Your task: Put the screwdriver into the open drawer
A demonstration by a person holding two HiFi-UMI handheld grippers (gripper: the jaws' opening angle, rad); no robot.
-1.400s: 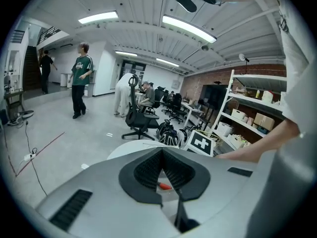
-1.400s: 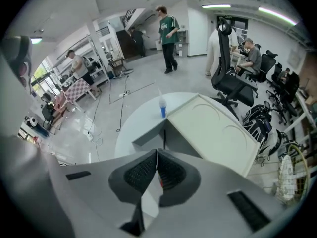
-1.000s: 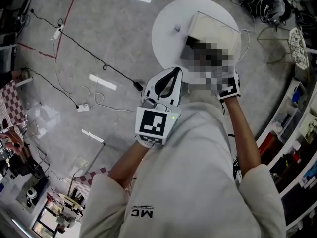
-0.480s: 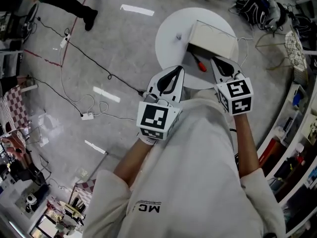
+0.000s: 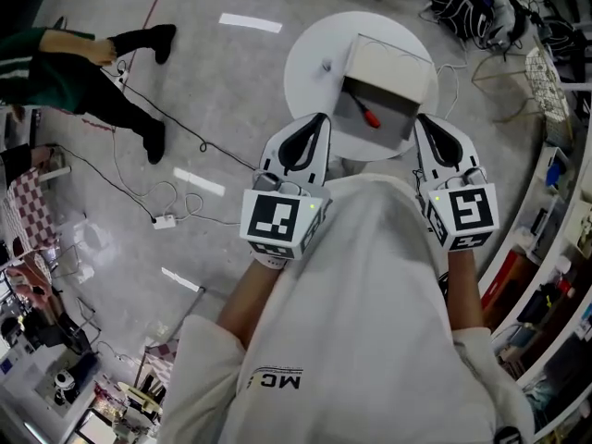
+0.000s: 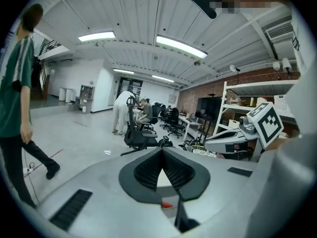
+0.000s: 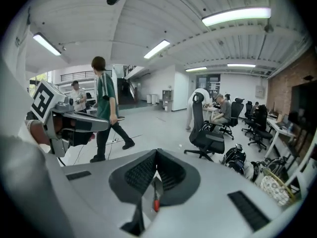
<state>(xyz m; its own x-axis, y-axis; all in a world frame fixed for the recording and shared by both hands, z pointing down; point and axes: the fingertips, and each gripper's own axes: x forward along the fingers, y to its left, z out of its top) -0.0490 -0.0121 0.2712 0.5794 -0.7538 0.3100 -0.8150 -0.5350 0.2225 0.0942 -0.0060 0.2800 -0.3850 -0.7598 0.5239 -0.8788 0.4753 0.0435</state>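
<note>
Head view looks down on a round white tabletop point(image 5: 310, 54) with a cream box point(image 5: 393, 67) on it; its drawer point(image 5: 390, 129) is pulled open toward the person. The screwdriver point(image 5: 369, 116) is already lying inside that drawer, red handle showing, not touching either gripper.

The left gripper point(image 5: 320, 120) is held up by the person's chest, tip near the tabletop's front edge and left of the drawer. Left gripper view has its jaws closed tip to tip with nothing pinched between them; you just glimpse a bit of red handle through the gap lower down.

The right gripper point(image 5: 424, 123) sits on the other side, just beside the drawer's right corner. Right gripper view shows the same deal: jaws pressed together at the tip and empty, with the red handle peeking through below.

Off to the left a person in a green shirt point(image 5: 55, 67) is on the floor point(image 5: 213, 81), near some cables point(image 5: 166, 100) and a power strip point(image 5: 165, 220).
</note>
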